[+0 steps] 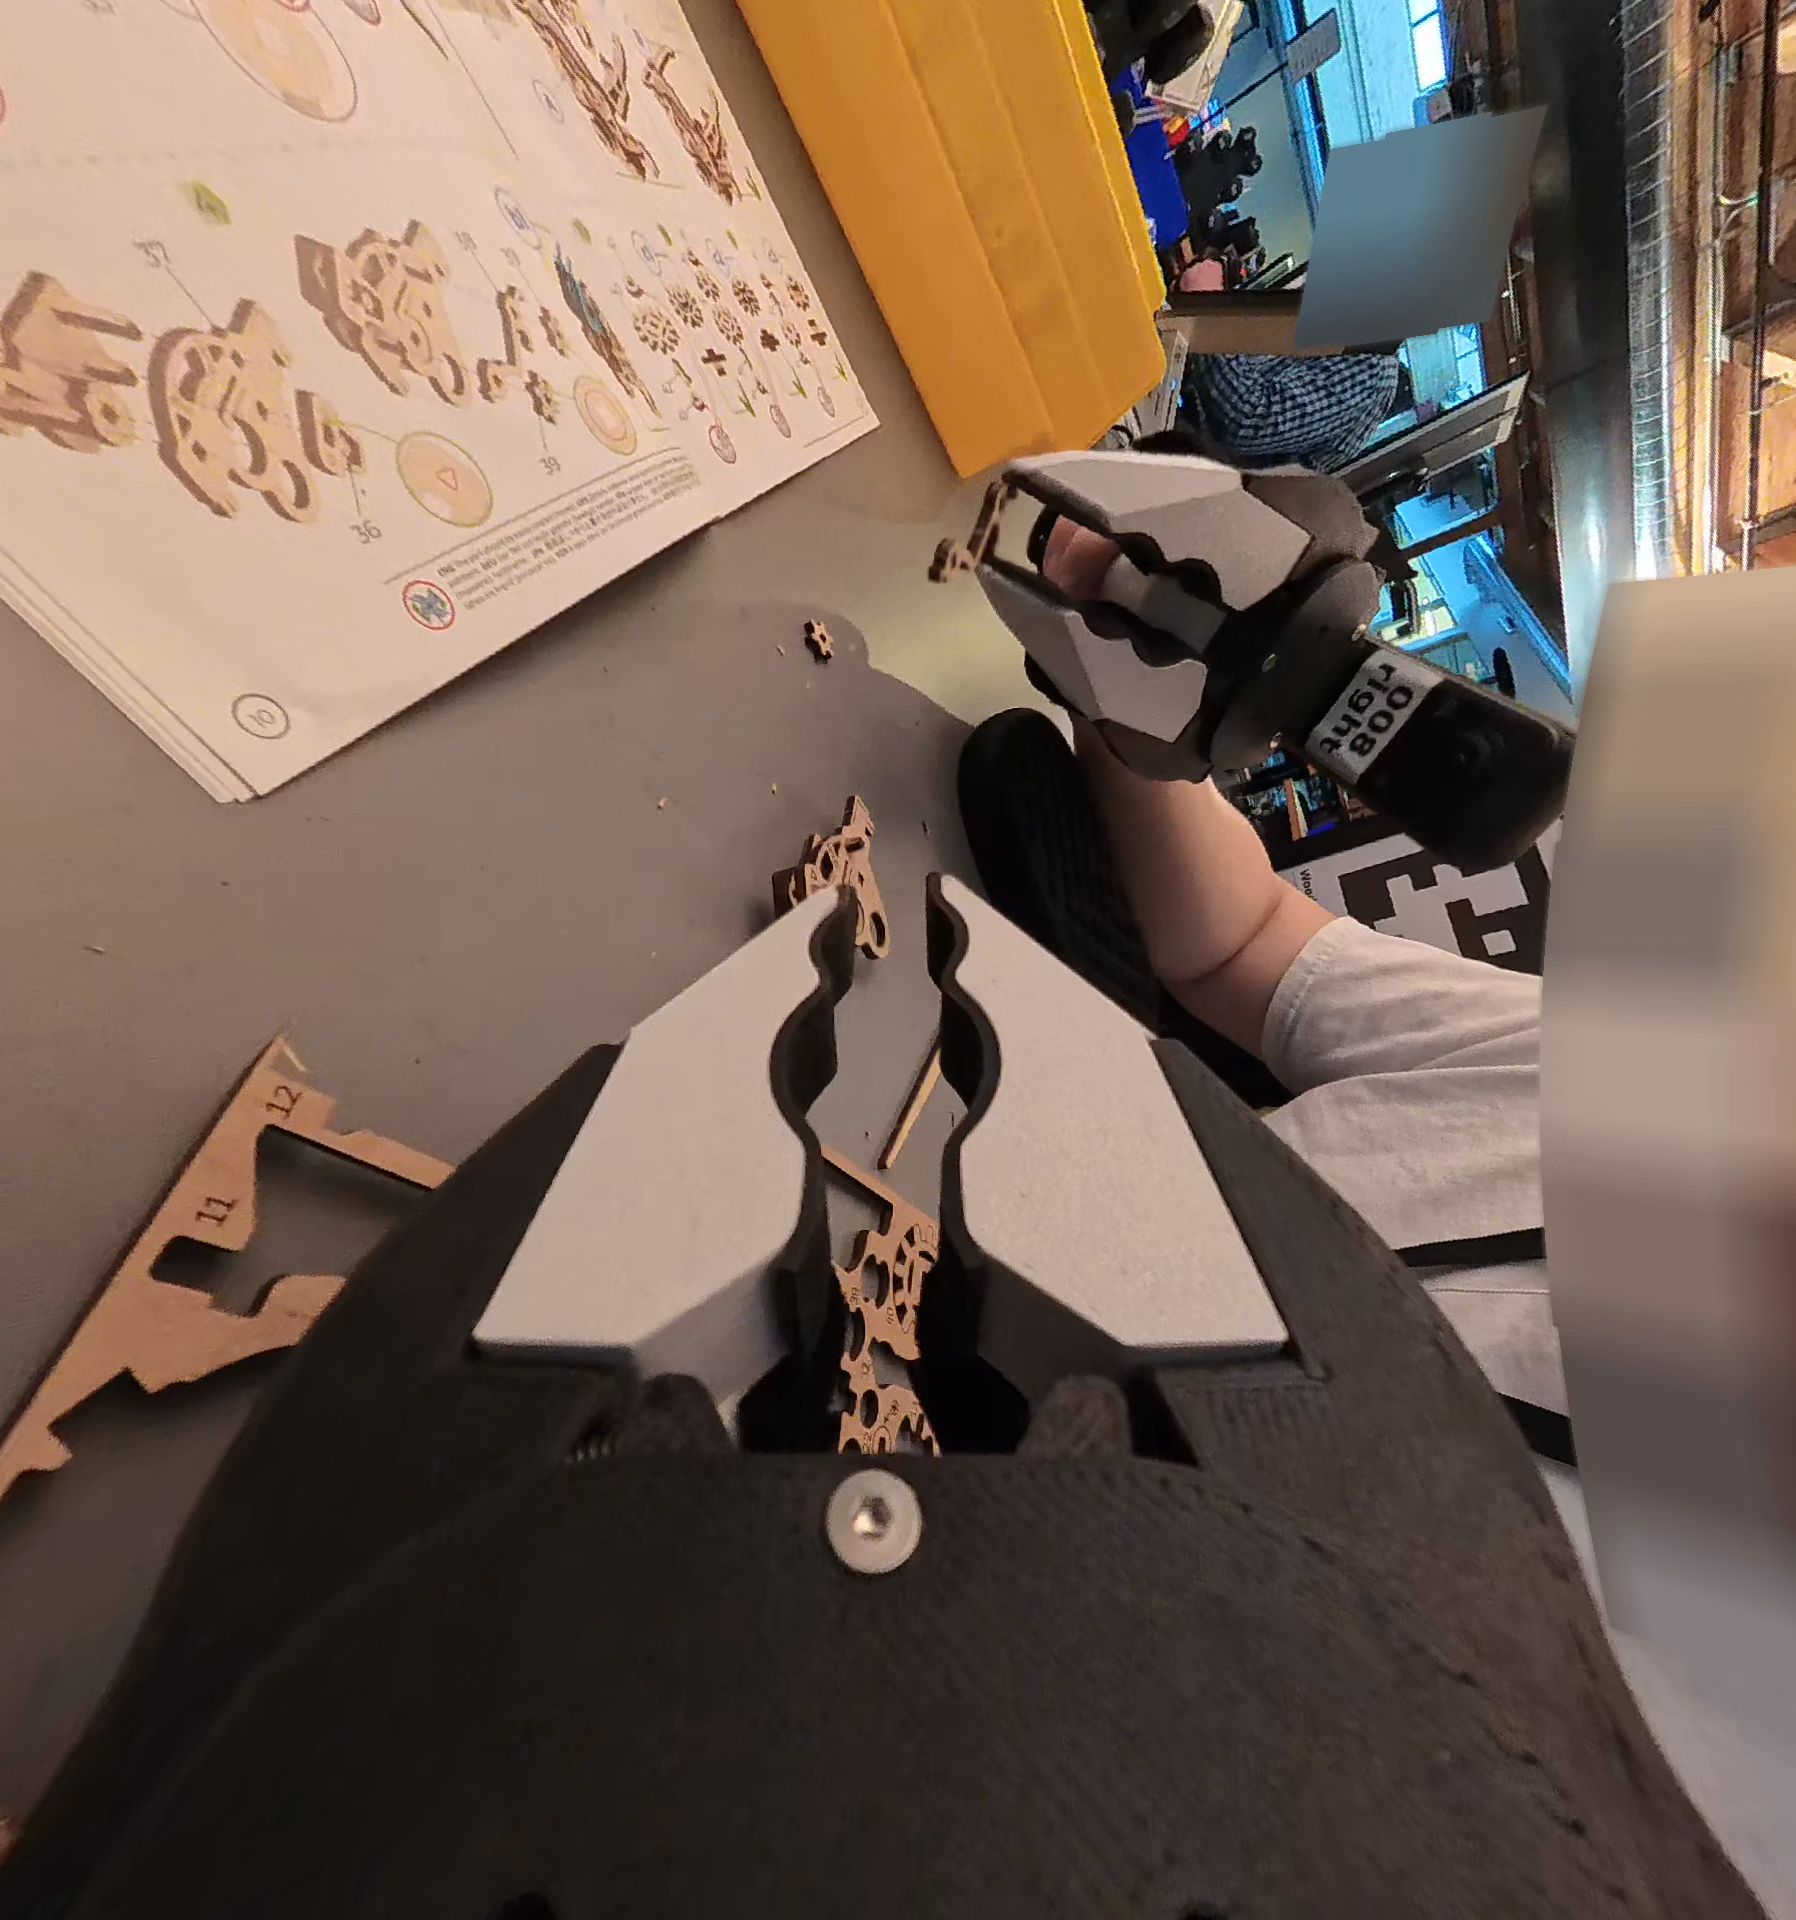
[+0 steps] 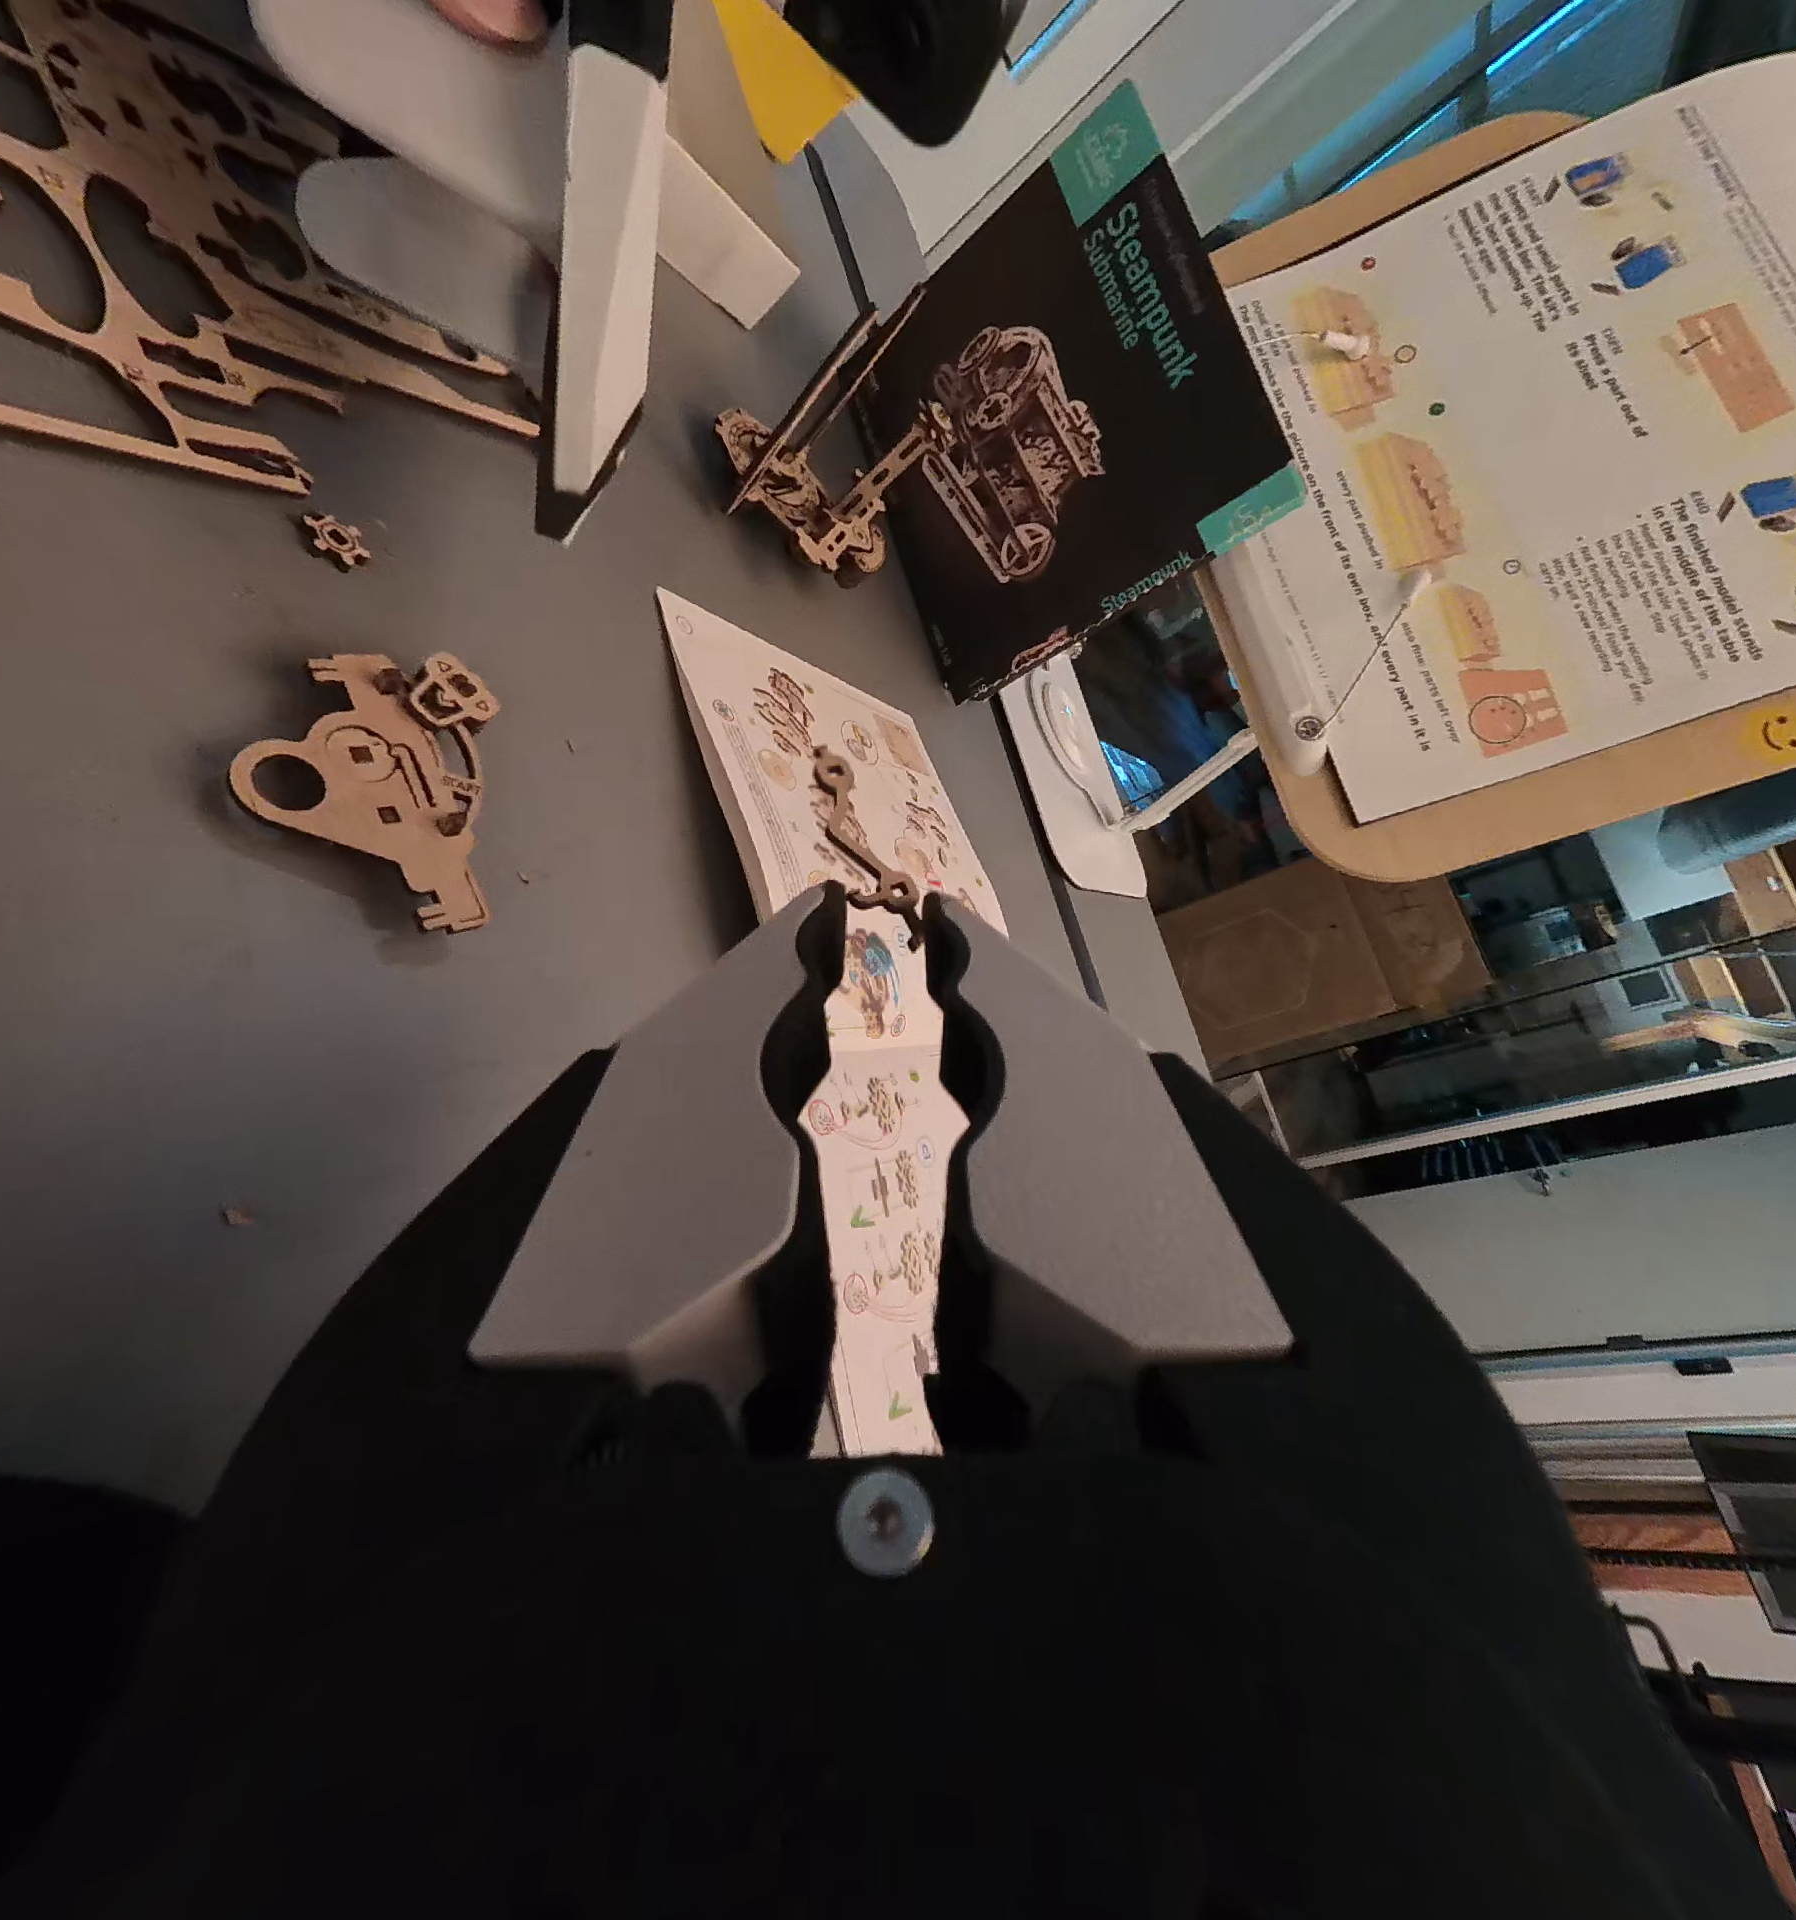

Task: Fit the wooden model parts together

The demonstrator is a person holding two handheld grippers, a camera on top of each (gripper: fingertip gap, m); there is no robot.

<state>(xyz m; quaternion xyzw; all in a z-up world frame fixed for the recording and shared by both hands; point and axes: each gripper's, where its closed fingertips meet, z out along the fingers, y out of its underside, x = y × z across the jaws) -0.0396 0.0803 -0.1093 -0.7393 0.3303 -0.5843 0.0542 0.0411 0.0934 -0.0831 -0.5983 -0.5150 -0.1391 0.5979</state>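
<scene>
A thin wooden link (image 2: 861, 831) is pinched at the tips of the right tool (image 2: 881, 906), raised above the tabletop (image 2: 146, 1039). The left tool (image 1: 881, 914) is held apart, empty, just above a wooden part (image 1: 844, 871).

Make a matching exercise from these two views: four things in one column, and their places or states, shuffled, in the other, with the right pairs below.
Things:
1. thin crank-shaped wooden part
2. small wooden cog
3. yellow bin
4. left gripper

Places or states:
A. lies loose on the grey table
B. pinched at the right gripper's tips, held in the air
C. open, holding nothing
D. stands on the table next to the instruction booklet

Pairs: 1-B, 2-A, 3-D, 4-C
</scene>
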